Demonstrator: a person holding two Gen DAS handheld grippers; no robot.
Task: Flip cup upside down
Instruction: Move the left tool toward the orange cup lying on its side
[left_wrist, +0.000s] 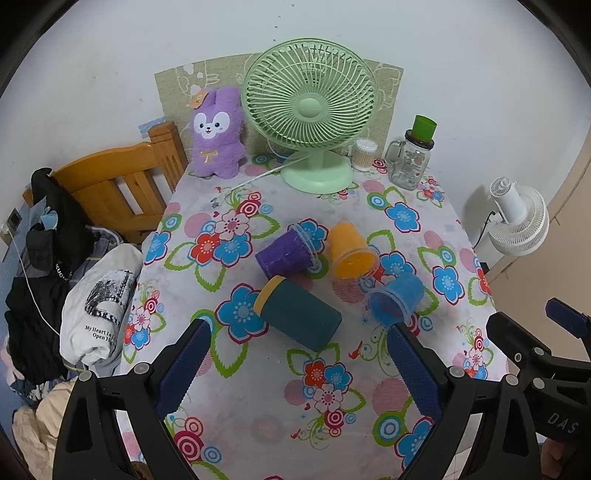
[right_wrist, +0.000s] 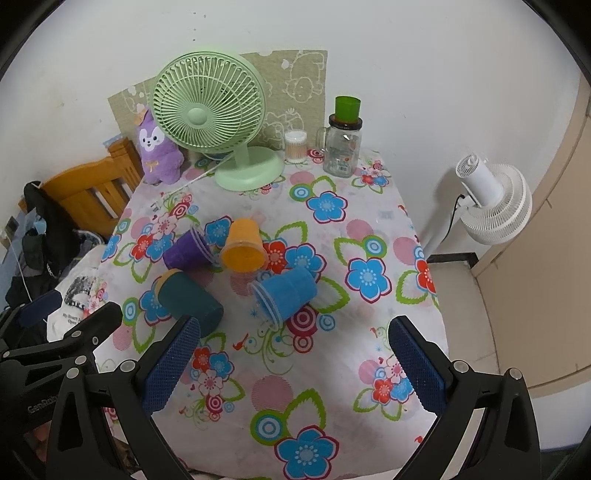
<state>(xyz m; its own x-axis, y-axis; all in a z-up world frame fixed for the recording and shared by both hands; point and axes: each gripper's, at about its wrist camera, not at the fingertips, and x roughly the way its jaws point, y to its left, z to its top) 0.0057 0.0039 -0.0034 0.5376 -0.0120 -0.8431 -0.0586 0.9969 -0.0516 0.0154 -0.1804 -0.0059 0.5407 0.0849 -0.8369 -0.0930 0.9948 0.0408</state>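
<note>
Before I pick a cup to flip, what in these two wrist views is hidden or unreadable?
- Dark green cup: its far end sits behind the right gripper's finger in the right wrist view.
- Purple cup: opening faces away in both views, so its inside is unseen.
- Glass jar label: too small to read.
- Table front edge: cut off by the left gripper.
</note>
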